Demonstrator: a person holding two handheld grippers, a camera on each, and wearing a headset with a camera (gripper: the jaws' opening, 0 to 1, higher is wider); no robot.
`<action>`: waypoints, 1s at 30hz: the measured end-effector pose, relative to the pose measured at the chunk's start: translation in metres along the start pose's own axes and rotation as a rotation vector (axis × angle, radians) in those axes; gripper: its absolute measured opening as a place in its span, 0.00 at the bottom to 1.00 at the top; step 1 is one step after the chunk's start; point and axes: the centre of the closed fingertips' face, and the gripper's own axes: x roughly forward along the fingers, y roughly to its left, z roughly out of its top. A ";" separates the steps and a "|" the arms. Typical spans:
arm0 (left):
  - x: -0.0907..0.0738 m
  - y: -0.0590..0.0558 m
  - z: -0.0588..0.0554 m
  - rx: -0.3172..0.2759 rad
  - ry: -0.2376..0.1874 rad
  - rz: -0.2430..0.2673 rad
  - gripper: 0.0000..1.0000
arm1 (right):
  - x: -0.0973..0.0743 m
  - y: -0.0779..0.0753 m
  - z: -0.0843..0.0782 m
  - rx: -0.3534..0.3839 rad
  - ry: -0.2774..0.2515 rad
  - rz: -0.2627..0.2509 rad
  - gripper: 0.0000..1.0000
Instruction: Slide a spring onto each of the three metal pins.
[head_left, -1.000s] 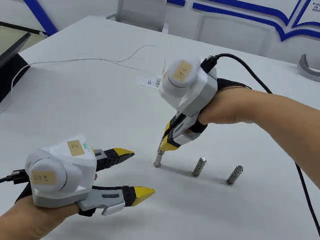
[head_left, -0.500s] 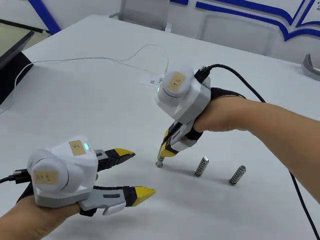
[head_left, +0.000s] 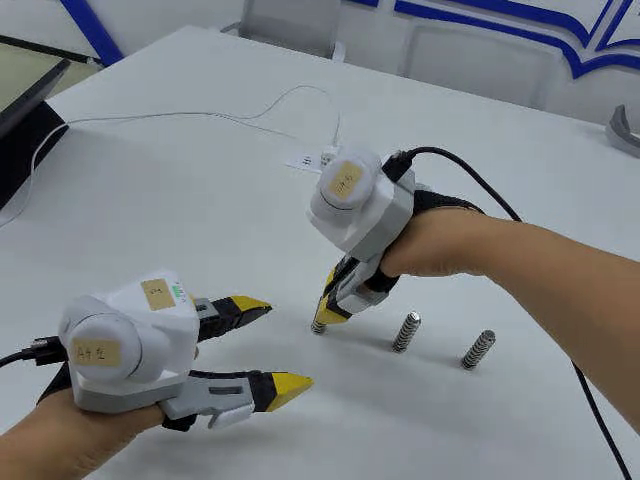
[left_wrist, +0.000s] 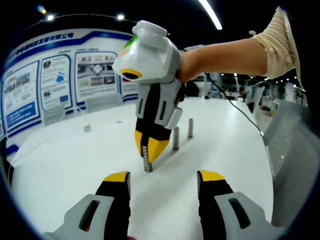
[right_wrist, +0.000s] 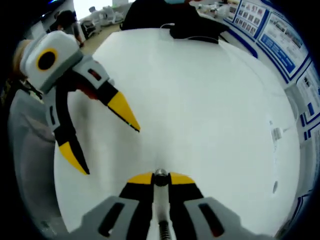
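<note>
Three upright metal pins stand in a row on the white table (head_left: 150, 200). The middle pin (head_left: 405, 332) and the right pin (head_left: 478, 349) each wear a coil spring. My right gripper (head_left: 322, 318) points down over the left pin (head_left: 318, 327), shut on a spring (right_wrist: 162, 227) threaded on it, with its yellow tips close to the tabletop. The left gripper view shows those tips around the left pin (left_wrist: 147, 161), and the other two pins (left_wrist: 176, 138) behind. My left gripper (head_left: 270, 345) hovers open at the lower left with nothing in it, a short way from the pins.
A white cable with a small connector (head_left: 310, 160) runs across the table behind the pins. A dark screen (head_left: 20, 115) sits at the left edge, and a grey curved part (head_left: 622, 132) lies at the far right.
My right gripper has moved down along the left pin, so less of the pin shows under its tips. The left gripper has stayed in place and open.
</note>
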 end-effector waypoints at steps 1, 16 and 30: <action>0.000 0.000 0.000 -0.001 0.000 0.000 0.55 | 0.000 -0.001 0.000 0.005 -0.002 0.001 0.12; 0.001 0.000 0.000 0.005 0.007 0.000 0.56 | -0.002 0.000 -0.005 -0.006 -0.014 -0.012 0.19; 0.004 -0.002 0.002 0.011 0.013 0.002 0.60 | -0.029 0.002 -0.016 0.033 -0.103 -0.068 0.24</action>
